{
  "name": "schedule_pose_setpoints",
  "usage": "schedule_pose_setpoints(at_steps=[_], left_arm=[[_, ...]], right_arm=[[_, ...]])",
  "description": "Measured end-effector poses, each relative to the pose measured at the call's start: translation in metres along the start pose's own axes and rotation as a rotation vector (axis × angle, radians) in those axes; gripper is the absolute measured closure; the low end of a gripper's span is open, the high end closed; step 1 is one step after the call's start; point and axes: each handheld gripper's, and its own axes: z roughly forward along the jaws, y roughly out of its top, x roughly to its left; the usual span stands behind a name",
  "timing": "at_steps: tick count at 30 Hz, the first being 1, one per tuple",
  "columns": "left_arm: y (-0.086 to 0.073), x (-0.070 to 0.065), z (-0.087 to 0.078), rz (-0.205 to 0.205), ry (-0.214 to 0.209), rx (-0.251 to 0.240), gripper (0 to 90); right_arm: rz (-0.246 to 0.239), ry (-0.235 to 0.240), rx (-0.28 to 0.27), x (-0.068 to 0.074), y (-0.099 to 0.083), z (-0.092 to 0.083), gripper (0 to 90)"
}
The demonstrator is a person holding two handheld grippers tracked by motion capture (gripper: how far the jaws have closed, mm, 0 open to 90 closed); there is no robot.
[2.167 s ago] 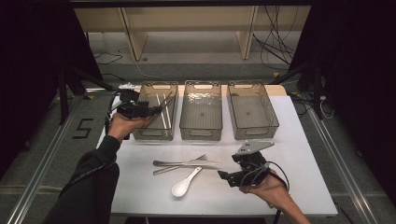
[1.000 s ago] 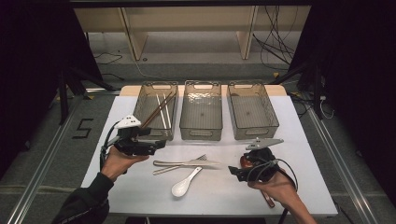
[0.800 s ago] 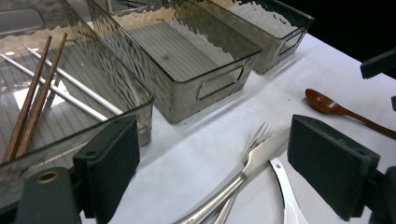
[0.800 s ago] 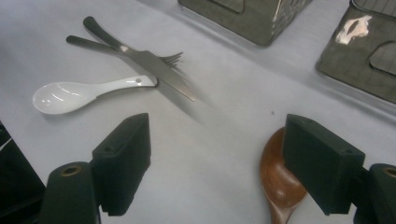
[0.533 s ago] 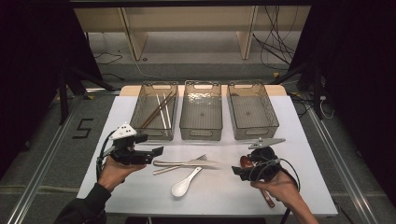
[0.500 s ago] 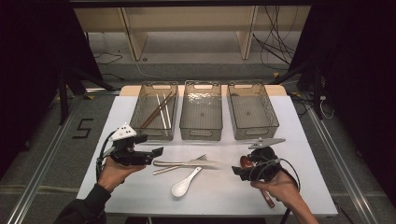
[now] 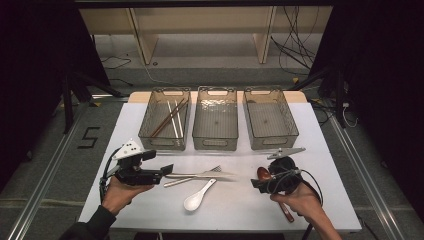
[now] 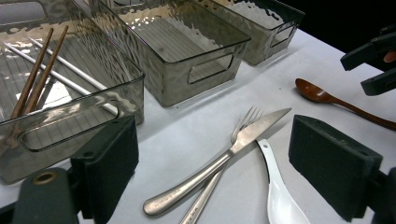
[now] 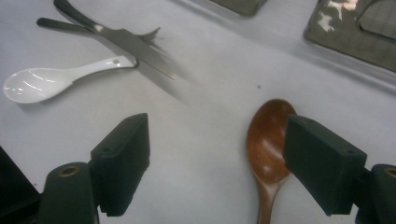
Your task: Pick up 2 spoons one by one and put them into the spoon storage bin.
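A steel knife (image 7: 200, 175) lies across a fork (image 7: 216, 169) at the table's middle, with a white spoon (image 7: 196, 198) just in front. My left gripper (image 7: 162, 172) is open at their handle ends. Its own view has the knife (image 8: 219, 158), fork (image 8: 245, 121) and white spoon (image 8: 280, 198) between the jaws, untouched. A brown wooden spoon (image 7: 265, 174) lies at the right. My right gripper (image 7: 260, 180) is open over it, and the spoon's bowl (image 9: 268, 137) sits beside the right-hand jaw. In that view the white spoon (image 9: 46, 83) and knife (image 9: 133, 46) lie farther off.
Three clear bins stand in a row at the back: the left bin (image 7: 148, 134) holds brown and white chopsticks (image 7: 169, 117), while the middle bin (image 7: 215, 142) and right bin (image 7: 291, 125) hold nothing. White table (image 7: 235, 210) surface runs along the front edge.
My left gripper has come from the left bin down to the table front, beside the knife and fork handles. My right gripper has drawn slightly right, and the wooden spoon's bowl now shows.
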Motion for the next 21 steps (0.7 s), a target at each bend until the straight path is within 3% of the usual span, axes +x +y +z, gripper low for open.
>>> schedule_pose_setpoints(at_steps=[14, 21], left_arm=[[-0.007, -0.003, -0.004, 0.016, 0.005, 0.012, 15.5], [-0.01, -0.003, -0.007, 0.016, 0.009, 0.009, 15.5]], right_arm=[[0.071, -0.065, 0.143, -0.019, -0.01, 0.009, 26.4], [0.054, -0.086, 0.238, -0.019, -0.015, 0.016, 36.3]])
